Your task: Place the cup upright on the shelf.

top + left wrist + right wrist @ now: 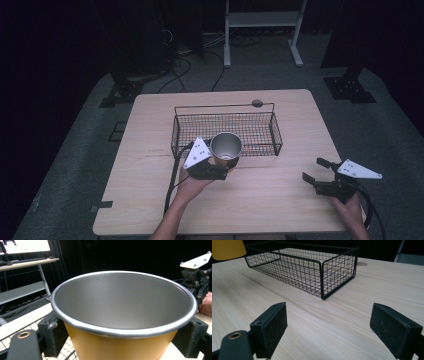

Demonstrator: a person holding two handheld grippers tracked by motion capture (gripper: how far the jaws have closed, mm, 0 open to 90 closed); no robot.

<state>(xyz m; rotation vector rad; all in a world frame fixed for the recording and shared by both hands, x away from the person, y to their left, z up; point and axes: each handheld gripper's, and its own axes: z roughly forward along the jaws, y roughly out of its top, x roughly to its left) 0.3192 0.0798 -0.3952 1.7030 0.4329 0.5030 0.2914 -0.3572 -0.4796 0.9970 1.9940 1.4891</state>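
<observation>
My left tongs (220, 167) grip a yellow cup (226, 148) with a metal lining, jaws clamped on its sides below the rim. Cup upright-ish, mouth tipped toward me, axis near vertical, raised at the near edge of the black wire basket (260, 131). Left hand (192, 186) under the tongs, forearm in from below. My right tongs (318, 176) wide open, holding nothing, low over the bench (280, 200) at its right edge. No readable writing.
</observation>
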